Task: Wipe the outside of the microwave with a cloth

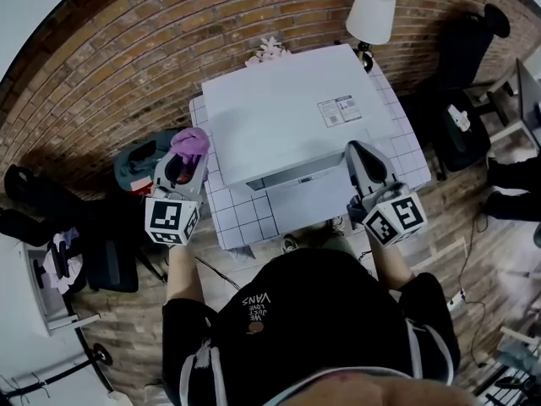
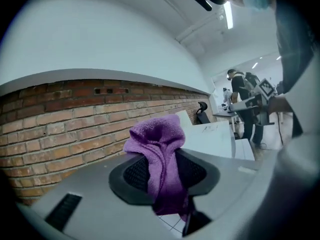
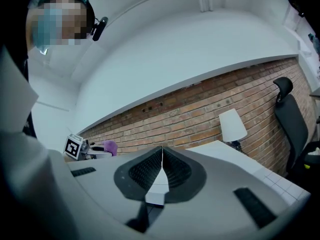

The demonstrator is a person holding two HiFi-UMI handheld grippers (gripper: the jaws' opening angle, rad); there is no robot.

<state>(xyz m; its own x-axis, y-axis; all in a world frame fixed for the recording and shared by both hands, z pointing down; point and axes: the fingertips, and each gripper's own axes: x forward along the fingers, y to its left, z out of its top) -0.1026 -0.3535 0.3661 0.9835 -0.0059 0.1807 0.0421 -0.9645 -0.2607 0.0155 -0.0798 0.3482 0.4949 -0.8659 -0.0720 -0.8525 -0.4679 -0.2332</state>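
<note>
The white microwave (image 1: 287, 108) stands on a small white-tiled table (image 1: 241, 218) against a brick wall. My left gripper (image 1: 188, 152) hangs beside the microwave's left side, shut on a purple cloth (image 1: 191, 140). In the left gripper view the cloth (image 2: 160, 154) bulges up between the jaws, with the microwave (image 2: 210, 136) off to the right. My right gripper (image 1: 355, 148) is at the microwave's front right corner, jaws shut with nothing between them. The right gripper view shows those closed jaws (image 3: 161, 159) and the microwave top (image 3: 220, 151) just beyond.
A white-shaded lamp (image 1: 372, 13) stands behind the microwave's right rear corner. A black office chair (image 1: 465, 49) is to the right. A grey bag (image 1: 139, 163) lies on the floor left of the table. A pale pink item (image 1: 269, 51) sits behind the microwave.
</note>
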